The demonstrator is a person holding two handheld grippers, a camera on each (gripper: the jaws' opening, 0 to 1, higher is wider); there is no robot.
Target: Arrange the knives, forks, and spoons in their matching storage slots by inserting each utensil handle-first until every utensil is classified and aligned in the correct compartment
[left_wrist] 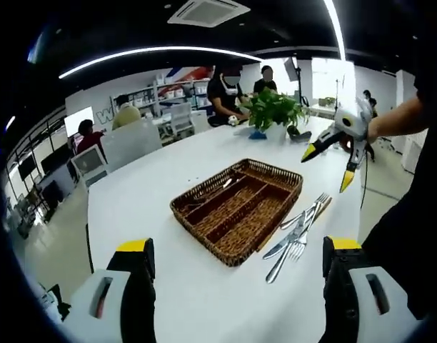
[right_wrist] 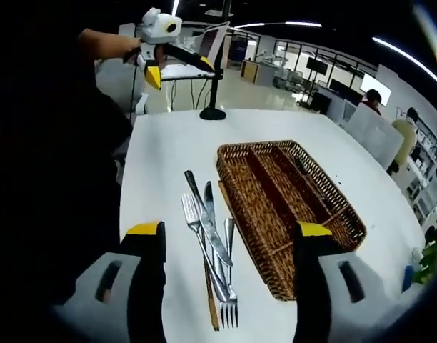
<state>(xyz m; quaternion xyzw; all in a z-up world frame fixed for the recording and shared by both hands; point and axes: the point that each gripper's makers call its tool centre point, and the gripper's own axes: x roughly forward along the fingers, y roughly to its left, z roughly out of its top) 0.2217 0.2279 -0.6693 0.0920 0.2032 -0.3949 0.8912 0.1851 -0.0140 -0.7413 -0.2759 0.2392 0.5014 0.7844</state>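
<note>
A brown wicker tray (left_wrist: 236,207) (right_wrist: 290,207) with long compartments lies on the white table (left_wrist: 154,193), and its slots look empty. Beside it lies a loose pile of metal knives and forks (left_wrist: 297,232) (right_wrist: 211,246), partly crossed over each other, with a thin brown stick among them. In the left gripper view my left gripper (left_wrist: 238,246) is open above the tray's near corner, holding nothing. My right gripper (right_wrist: 229,229) is open over the pile, also holding nothing. Each gripper appears in the other's view, raised in the air with jaws apart: the right gripper (left_wrist: 328,167) and the left gripper (right_wrist: 177,68).
A potted green plant (left_wrist: 275,111) stands at the table's far end, with people and chairs (left_wrist: 129,139) behind it. A black stand with a round base (right_wrist: 213,113) sits near one table edge. The person's dark sleeve fills the side of each view.
</note>
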